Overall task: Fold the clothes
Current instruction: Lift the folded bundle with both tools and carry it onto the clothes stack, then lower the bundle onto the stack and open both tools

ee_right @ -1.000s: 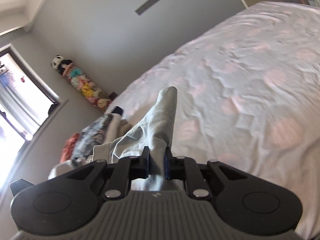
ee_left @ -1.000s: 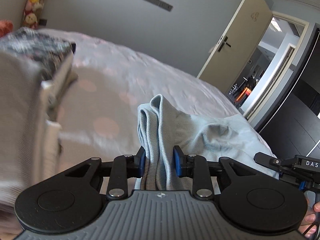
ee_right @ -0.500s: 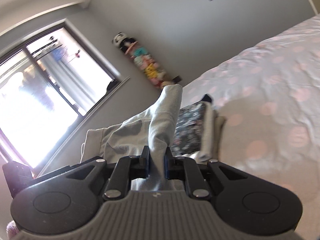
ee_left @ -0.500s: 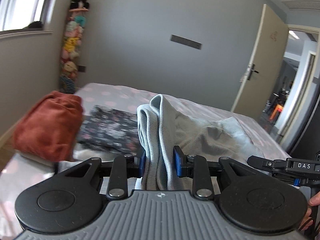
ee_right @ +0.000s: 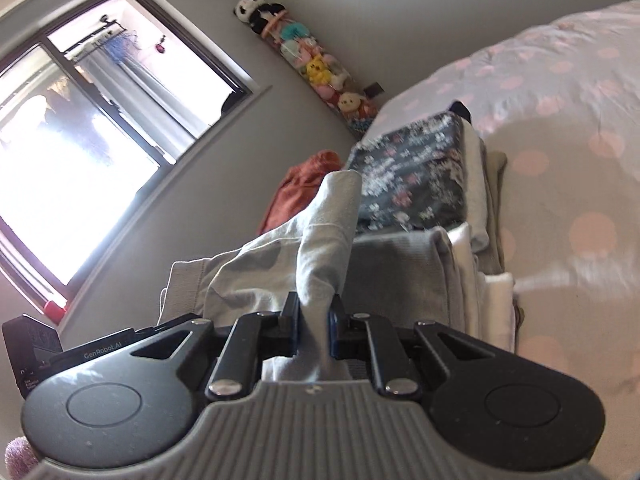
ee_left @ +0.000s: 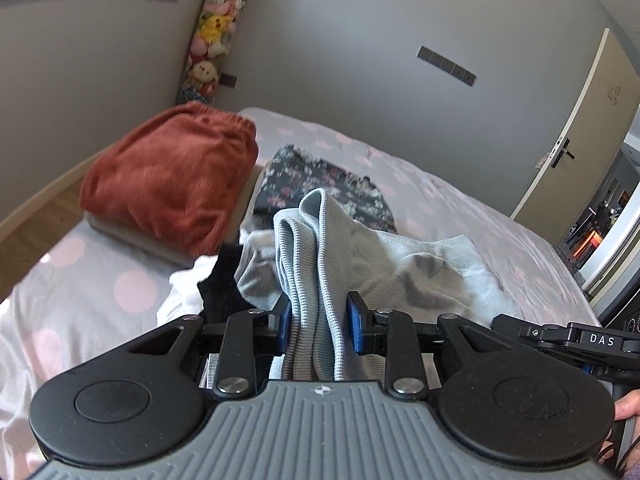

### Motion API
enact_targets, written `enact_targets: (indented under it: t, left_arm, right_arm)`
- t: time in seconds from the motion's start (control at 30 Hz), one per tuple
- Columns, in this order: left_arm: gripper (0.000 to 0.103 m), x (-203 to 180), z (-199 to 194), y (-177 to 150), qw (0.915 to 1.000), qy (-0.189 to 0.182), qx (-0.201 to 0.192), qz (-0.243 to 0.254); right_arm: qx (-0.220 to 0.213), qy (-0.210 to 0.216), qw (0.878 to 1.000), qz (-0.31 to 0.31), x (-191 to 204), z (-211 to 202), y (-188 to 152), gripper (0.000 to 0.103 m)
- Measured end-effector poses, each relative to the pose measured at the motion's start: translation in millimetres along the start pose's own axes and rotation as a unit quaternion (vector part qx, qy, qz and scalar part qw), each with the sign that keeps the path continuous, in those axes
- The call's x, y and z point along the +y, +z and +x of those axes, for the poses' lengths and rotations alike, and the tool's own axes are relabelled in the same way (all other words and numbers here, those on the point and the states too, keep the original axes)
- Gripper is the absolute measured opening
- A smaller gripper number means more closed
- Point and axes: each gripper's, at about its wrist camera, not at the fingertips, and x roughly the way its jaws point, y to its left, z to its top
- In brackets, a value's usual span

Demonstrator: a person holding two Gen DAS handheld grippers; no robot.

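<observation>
left gripper (ee_left: pixel 316 316) clamps ribbed hem of pale blue garment (ee_left: pixel 420 268) | right gripper (ee_right: pixel 314 320) pinches same garment | folded stack (ee_right: pixel 420 172) beyond

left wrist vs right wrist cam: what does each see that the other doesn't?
Only the left wrist view: the open door, the dark wall plate, the wood floor, and the left gripper shut on ribbed folds of the grey garment.

Only the right wrist view: the bright window, and the right gripper shut on a smooth fold of that garment.

Both: the dotted bed, the rust-red folded cloth, the dark floral folded cloth, and the column of soft toys.
</observation>
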Motion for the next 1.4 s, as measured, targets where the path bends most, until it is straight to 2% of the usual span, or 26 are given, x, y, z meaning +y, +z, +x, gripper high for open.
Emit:
enact_targets:
  t: [0.3,0.6,0.7,0.73,0.77,0.9,1.0,1.1,1.2,1.4]
  left_arm:
    - [0.028,30,40,-24,0.9992,-0.005,0.032,-0.023]
    - [0.034,48,46,-43,0.9976,-0.024,0.027,-0.059]
    - [0.035,43,44,-41,0.9978,-0.014,0.026,-0.059]
    - [0.036,41,42,-40,0.9981,-0.007,0.025,-0.056]
    - [0.037,37,39,-38,0.9984,0.000,0.025,-0.050]
    - [0.040,18,18,-31,0.9991,0.038,0.012,-0.015]
    - [0.053,0,-6,-27,0.9973,0.070,-0.007,0.019]
    - [0.054,-18,-33,-23,0.9957,0.083,-0.025,0.035]
    - [0.061,-43,-58,-22,0.9930,0.097,-0.044,0.051]
    - [0.066,-94,-104,-31,0.9830,0.130,-0.099,0.083]
  right_arm:
    - [0.025,-0.016,0.999,0.024,-35,31,-12,0.017]
    - [0.036,-0.029,0.999,0.017,-41,41,-18,0.020]
    - [0.038,-0.034,0.999,0.012,-41,42,-19,0.023]
    - [0.039,-0.035,0.999,0.010,-41,43,-20,0.025]
    - [0.040,-0.037,0.998,0.009,-41,43,-20,0.032]
    - [0.022,-0.055,0.998,-0.035,-23,24,-14,0.041]
    - [-0.002,-0.065,0.996,-0.069,-6,2,-10,0.053]
    - [-0.026,-0.077,0.991,-0.103,12,-22,-7,0.065]
    - [-0.036,-0.090,0.987,-0.130,31,-42,-10,0.075]
    - [-0.056,-0.099,0.978,-0.175,66,-84,-30,0.090]
